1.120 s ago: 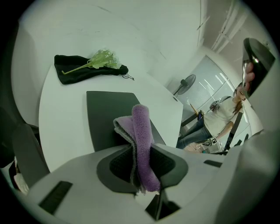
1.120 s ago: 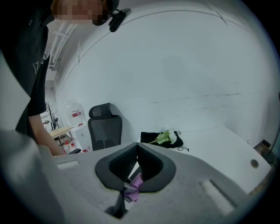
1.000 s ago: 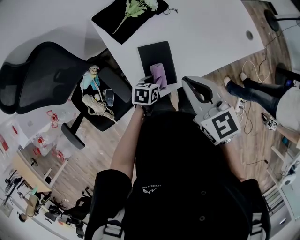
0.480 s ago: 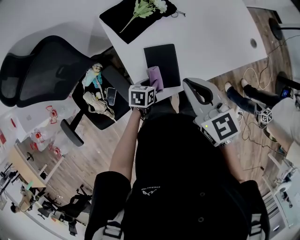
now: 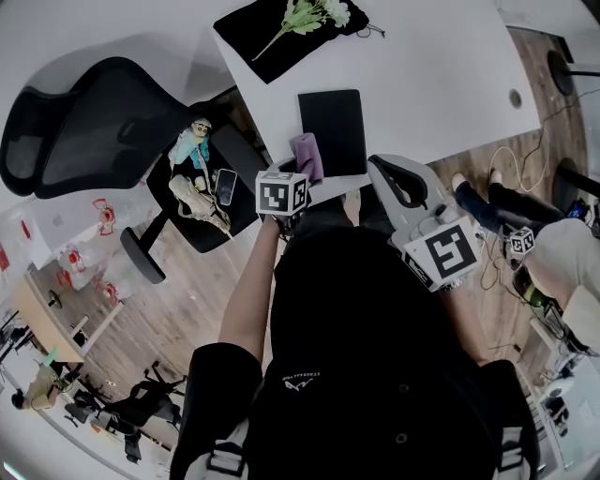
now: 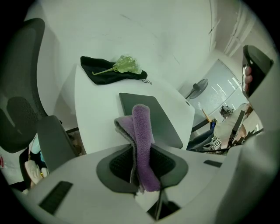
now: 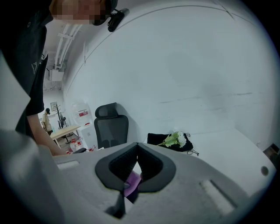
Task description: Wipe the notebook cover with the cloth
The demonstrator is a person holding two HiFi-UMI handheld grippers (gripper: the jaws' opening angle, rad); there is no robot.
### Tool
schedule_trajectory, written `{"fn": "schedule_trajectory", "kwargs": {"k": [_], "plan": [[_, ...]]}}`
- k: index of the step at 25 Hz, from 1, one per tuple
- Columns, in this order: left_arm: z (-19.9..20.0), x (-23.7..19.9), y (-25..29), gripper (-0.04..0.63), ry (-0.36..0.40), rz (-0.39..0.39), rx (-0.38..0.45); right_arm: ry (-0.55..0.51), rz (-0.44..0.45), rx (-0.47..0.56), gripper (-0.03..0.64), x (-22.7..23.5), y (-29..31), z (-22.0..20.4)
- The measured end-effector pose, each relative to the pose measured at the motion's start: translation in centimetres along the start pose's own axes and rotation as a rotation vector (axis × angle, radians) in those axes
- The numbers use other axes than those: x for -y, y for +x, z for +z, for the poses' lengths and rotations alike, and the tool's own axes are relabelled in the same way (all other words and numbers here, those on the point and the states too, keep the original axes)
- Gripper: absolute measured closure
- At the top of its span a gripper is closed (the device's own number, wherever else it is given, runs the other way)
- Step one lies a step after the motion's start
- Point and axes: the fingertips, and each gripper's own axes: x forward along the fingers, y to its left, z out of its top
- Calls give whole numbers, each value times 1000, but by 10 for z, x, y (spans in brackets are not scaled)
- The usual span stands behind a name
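Observation:
A black notebook (image 5: 332, 129) lies flat near the white table's (image 5: 422, 75) front edge; in the left gripper view the notebook (image 6: 157, 120) sits just beyond the jaws. My left gripper (image 5: 298, 176) is shut on a folded purple cloth (image 5: 307, 156), which hangs over the notebook's near left corner. That cloth (image 6: 142, 140) stands up between the left gripper's (image 6: 142, 154) pads. My right gripper (image 5: 377, 163) is held to the right of the notebook by the table edge. The right gripper (image 7: 138, 147) is shut with nothing in it; a bit of purple cloth (image 7: 131, 181) shows behind its jaws.
A black cloth with a bunch of artificial flowers (image 5: 302, 19) lies at the table's far side. A black office chair (image 5: 84, 141) stands left of the table with dolls (image 5: 192, 155) and a phone (image 5: 225, 186) on its seat. A person's shoes (image 5: 480, 199) are on the floor at right.
The head view has shifted, so the table sits higher and further right. The cloth in my left gripper has moved from the notebook's near middle toward its near left corner.

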Motion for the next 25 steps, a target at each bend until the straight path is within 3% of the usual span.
{"fn": "schedule_trajectory", "kwargs": {"k": [14, 25], "plan": [[0, -12, -10, 508, -39, 50, 7, -1, -9, 15, 612, 15, -2, 2], [53, 26, -77, 509, -6, -6, 249, 45, -12, 22, 612, 29, -10, -9]]}}
